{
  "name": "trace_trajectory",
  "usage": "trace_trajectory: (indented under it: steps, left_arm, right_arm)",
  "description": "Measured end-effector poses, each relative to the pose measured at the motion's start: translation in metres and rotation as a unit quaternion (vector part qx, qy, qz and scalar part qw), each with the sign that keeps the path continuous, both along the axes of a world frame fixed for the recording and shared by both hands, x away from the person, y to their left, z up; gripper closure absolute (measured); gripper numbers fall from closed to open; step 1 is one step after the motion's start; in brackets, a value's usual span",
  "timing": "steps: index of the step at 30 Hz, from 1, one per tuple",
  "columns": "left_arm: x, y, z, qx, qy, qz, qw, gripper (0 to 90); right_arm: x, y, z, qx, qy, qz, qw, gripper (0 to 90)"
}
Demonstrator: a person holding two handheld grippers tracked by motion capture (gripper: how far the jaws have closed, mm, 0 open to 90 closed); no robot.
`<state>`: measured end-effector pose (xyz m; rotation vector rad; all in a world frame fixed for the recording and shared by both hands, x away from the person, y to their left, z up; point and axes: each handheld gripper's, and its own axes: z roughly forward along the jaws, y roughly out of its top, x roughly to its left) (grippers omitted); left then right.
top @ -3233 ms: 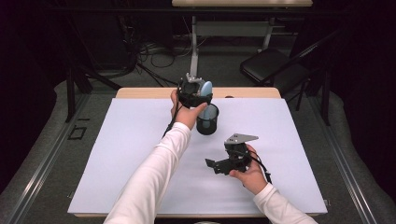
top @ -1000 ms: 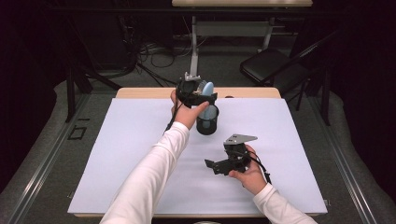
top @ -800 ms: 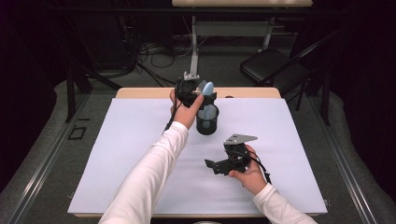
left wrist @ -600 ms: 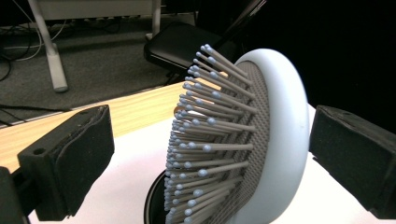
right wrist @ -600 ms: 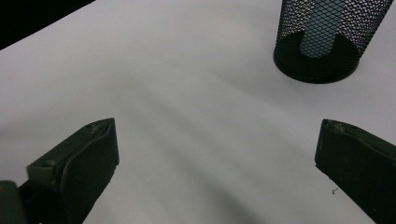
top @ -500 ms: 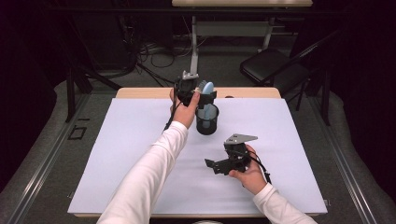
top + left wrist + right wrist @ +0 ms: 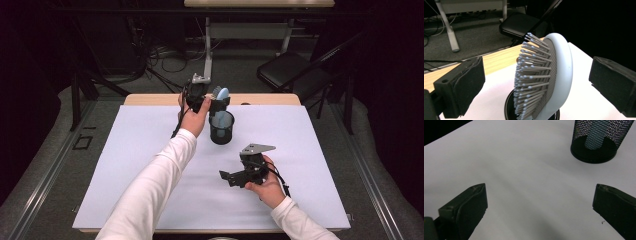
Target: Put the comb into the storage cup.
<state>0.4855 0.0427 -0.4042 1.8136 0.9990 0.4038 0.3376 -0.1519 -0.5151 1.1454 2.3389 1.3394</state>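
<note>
A pale blue hairbrush (image 7: 220,95) stands handle-down in a black mesh cup (image 7: 221,129) at the back middle of the table. My left gripper (image 7: 216,101) is up beside the brush head and is open. In the left gripper view the brush (image 7: 559,75) leans between the two pads (image 7: 461,82) with a gap on each side, bristles facing left. My right gripper (image 7: 230,177) rests low over the white sheet in front of the cup, open and holding nothing. In the right gripper view the cup (image 7: 599,147) is at the upper right, the brush handle (image 7: 595,137) visible through the mesh.
A white sheet (image 7: 125,165) covers most of the wooden table (image 7: 150,99). Behind the table are a black folding chair (image 7: 290,67), a desk leg and cables on the floor. The room around is dark.
My left gripper has shifted slightly left, away from the brush head, and the brush now stands in the cup on its own. The right gripper has not moved.
</note>
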Motion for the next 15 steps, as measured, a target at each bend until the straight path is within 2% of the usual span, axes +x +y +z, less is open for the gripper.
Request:
trace_trajectory:
  steps: [6, 15]
  left_arm:
    - [-0.005, 0.007, 0.006, 0.012, 0.003, -0.010, 0.9999, 0.6]
    - [-0.016, 0.017, 0.014, 0.016, 0.002, -0.032, 0.9994, 0.6]
  right_arm:
    - [0.001, 0.000, -0.001, -0.001, 0.002, 0.001, 1.0000, 0.0]
    - [0.000, 0.000, -0.001, -0.002, 0.002, 0.000, 1.0000, 0.0]
